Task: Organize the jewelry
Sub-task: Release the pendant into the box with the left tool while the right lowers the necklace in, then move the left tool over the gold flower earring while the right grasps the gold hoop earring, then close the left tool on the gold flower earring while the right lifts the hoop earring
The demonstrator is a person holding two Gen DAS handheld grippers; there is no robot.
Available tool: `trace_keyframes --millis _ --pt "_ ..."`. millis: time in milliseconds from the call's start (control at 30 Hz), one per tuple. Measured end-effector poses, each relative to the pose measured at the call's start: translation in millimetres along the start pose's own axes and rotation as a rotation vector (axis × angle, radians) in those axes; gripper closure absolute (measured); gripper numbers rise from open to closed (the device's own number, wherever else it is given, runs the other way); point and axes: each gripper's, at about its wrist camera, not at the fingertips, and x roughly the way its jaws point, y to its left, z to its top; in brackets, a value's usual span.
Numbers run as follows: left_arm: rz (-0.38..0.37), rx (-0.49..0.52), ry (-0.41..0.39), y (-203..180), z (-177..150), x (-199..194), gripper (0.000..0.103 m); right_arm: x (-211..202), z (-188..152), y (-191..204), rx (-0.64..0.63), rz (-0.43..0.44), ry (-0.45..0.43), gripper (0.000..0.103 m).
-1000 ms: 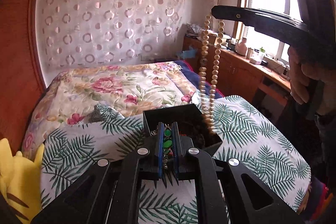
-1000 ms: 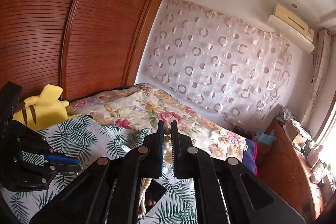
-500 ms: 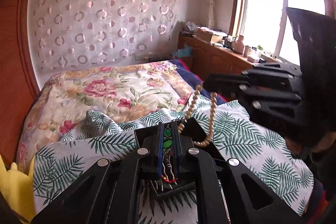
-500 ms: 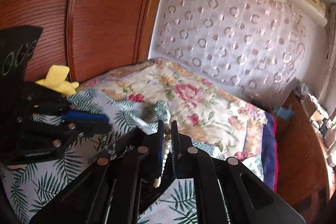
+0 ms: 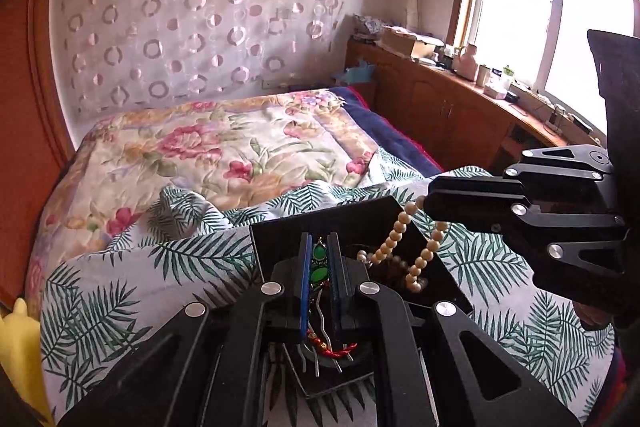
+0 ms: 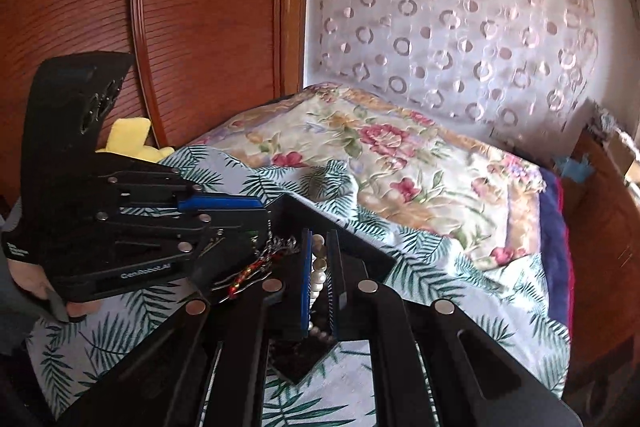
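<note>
Now my right gripper clamps the beads, their loop sagging into the box on the bed; my left gripper, over the box, pinches the green pendant. Lower until beads pool, then release.

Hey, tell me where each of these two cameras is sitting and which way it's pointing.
Left wrist: sits on the left gripper, faces the window wall; own fingers pinch a green-stone piece, right gripper enters at the right.
Right wrist: sits on the right gripper, faces the wardrobe; own fingers clamp the bead necklace, left gripper and a hand show left.
Shared: black box, floral bed, patterned curtain.
</note>
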Motion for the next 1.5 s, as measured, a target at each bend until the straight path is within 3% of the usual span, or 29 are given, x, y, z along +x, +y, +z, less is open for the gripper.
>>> trace_keyframes --millis 100,233,333,567,633,1033,1267,1333,1500 --pt "0.011 -0.002 -0.001 -0.5 -1.8 -0.5 0.094 -1.4 -1.3 0.0 0.013 0.008 0.003 0.094" --pt "0.033 0.001 -0.007 -2.5 -5.0 -5.2 0.069 -10.0 -9.2 2.0 0.031 0.011 -0.009 0.078" --pt "0.05 0.001 -0.013 -5.0 -10.5 -13.9 0.051 -19.8 -15.9 3.0 0.042 0.016 -0.017 0.078" --pt "0.072 -0.012 -0.028 -13.3 -41.7 -49.2 0.027 -54.4 -53.8 8.8 0.094 0.022 -0.021 0.078" --pt "0.075 -0.022 -0.033 -17.0 -54.1 -59.5 0.014 -62.7 -70.7 11.9 0.109 0.018 -0.009 0.078" --pt "0.041 -0.025 0.012 -50.5 -121.8 -89.5 0.011 -72.1 -165.4 26.2 0.179 -0.025 0.128 0.078" --pt "0.019 -0.023 0.041 -61.7 -137.9 -88.1 0.011 -59.3 -173.4 25.1 0.18 -0.046 0.178 0.082" --pt "0.013 -0.02 0.045 -63.8 -138.6 -87.0 0.011 -52.9 -174.0 25.1 0.174 -0.062 0.198 0.09" --pt "0.016 0.0 0.061 -71.6 -140.5 -79.9 0.011 -50.5 -176.8 26.6 0.158 -0.095 0.211 0.097"
